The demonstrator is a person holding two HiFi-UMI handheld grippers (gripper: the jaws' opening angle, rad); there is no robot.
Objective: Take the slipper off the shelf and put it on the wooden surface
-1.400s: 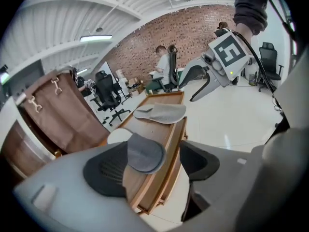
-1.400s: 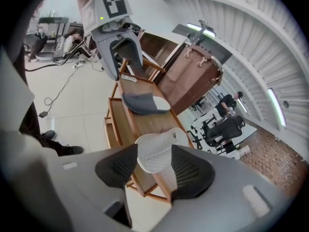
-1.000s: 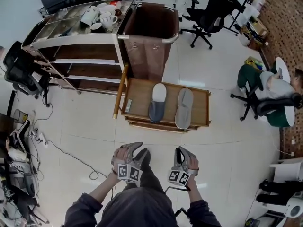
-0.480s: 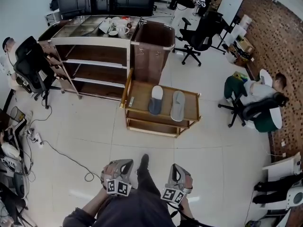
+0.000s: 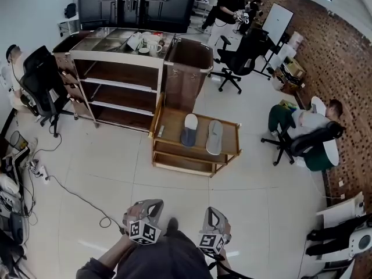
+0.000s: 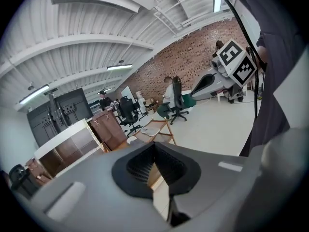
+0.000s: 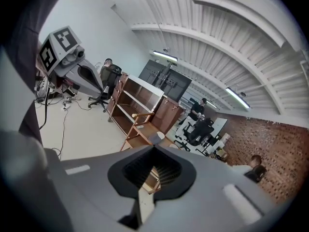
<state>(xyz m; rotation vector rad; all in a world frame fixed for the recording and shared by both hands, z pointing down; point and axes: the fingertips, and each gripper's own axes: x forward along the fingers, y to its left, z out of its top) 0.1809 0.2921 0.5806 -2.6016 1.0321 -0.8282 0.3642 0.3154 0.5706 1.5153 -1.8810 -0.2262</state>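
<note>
Two slippers lie side by side on top of the low wooden cart (image 5: 172, 121). A dark slipper with a white toe (image 5: 189, 130) is on the left and a grey slipper (image 5: 214, 137) is just beside it. Neither is on the shelf unit (image 5: 116, 80), which stands to the cart's left. Both slippers are well apart from the grippers, across a stretch of white floor. The left gripper (image 5: 148, 205) and the right gripper (image 5: 212, 214) sit low in the head view, close to the person's body. They are side by side, with their tips pointing toward the cart and their marker cubes facing up. The forearms, in dark sleeves, are drawn in, and the hands seem wrapped around the handles, though the cubes hide most of them. In each gripper view the jaws are clenched together on nothing, with the cart far beyond them.
</note>
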